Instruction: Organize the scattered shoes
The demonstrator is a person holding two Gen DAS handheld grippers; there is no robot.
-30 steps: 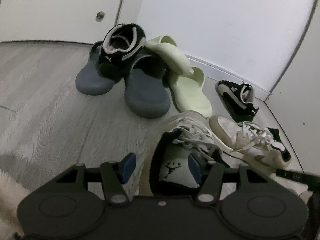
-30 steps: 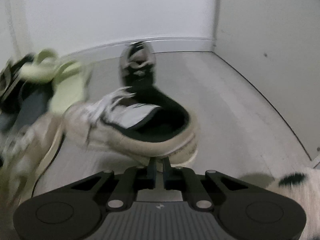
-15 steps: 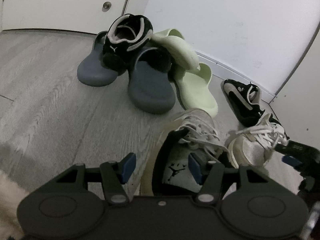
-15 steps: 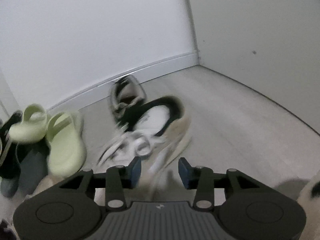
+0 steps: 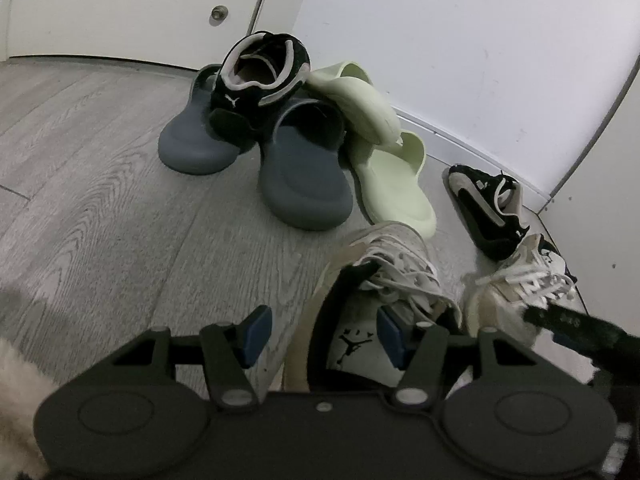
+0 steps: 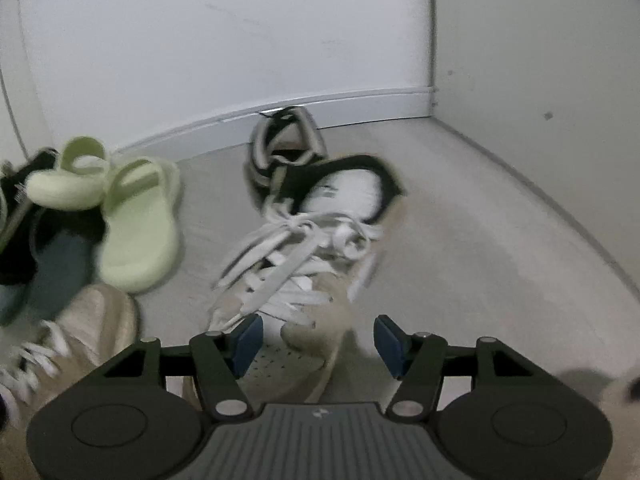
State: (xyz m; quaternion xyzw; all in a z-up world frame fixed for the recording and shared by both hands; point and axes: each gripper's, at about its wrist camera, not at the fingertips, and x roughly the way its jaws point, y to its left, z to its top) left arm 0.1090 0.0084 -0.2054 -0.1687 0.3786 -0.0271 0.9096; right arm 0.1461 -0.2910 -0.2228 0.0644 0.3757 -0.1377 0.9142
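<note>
We see our left gripper (image 5: 322, 336) with its fingers spread wide apart, holding nothing. One blue pad sits inside the heel of a white sneaker (image 5: 372, 300) on the grey floor (image 5: 100, 200). Our right gripper (image 6: 318, 342) is spread wide too, and the other white sneaker (image 6: 304, 264) lies just past it, toe toward us. It looks blurry, so we think nothing touches it. Two grey slides (image 5: 304, 176), two green slides (image 5: 392, 184) and a black sneaker (image 5: 486, 212) lie near the wall (image 5: 460, 40).
</note>
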